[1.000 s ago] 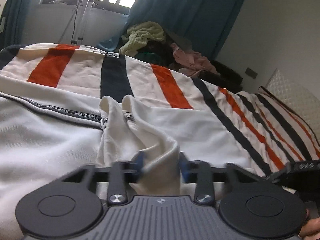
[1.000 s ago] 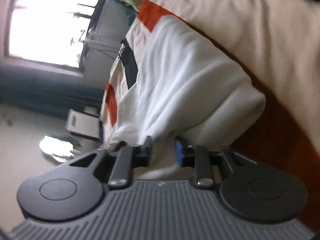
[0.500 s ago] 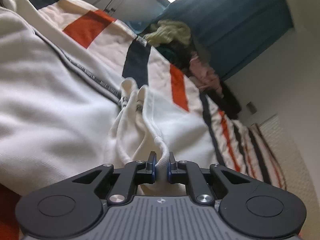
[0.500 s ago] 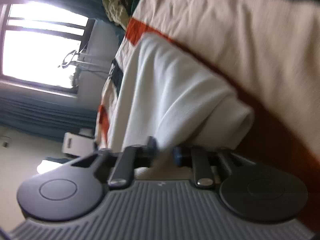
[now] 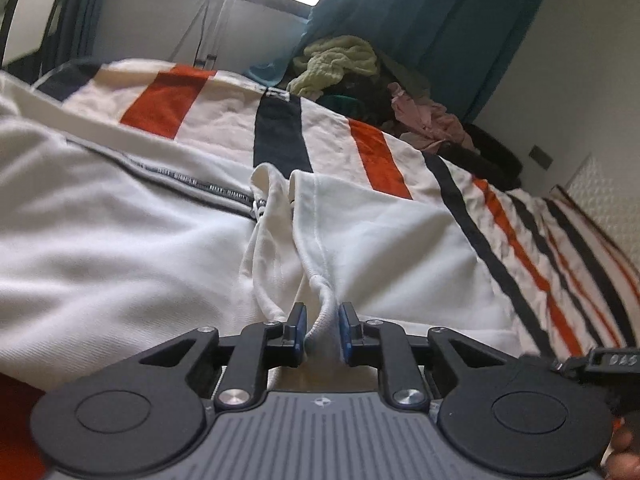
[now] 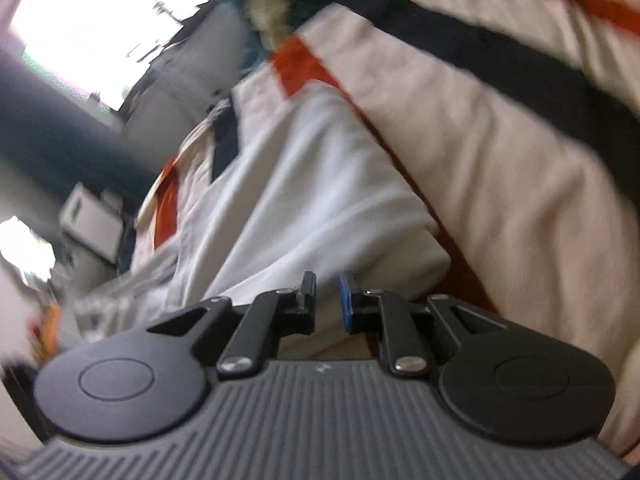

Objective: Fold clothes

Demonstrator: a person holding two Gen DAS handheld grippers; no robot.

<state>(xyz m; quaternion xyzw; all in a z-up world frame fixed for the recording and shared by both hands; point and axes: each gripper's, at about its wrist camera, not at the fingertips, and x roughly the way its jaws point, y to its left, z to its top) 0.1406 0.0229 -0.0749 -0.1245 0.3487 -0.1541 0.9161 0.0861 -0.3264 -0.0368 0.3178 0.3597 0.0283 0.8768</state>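
A white zip-up hoodie [image 5: 120,232] lies on a striped bedspread [image 5: 224,120]. Its hood edge and a bunched fold run down between the blue pads of my left gripper [image 5: 322,330]. The jaws stand a little apart around the fabric and no longer pinch it. In the right wrist view the same white hoodie [image 6: 304,200] lies folded, its edge just in front of my right gripper [image 6: 327,300]. That gripper's jaws stand apart with nothing squeezed between them. The right view is blurred.
A heap of other clothes [image 5: 360,72], yellow-green, pink and dark, sits at the far end of the bed by a teal curtain [image 5: 420,20]. A white textured pillow [image 5: 600,200] is at the right. A window [image 6: 100,20] is behind.
My left gripper was shut on the hood fabric half a second ago and has opened a little. My right gripper has also opened and swung, letting go of the folded edge.
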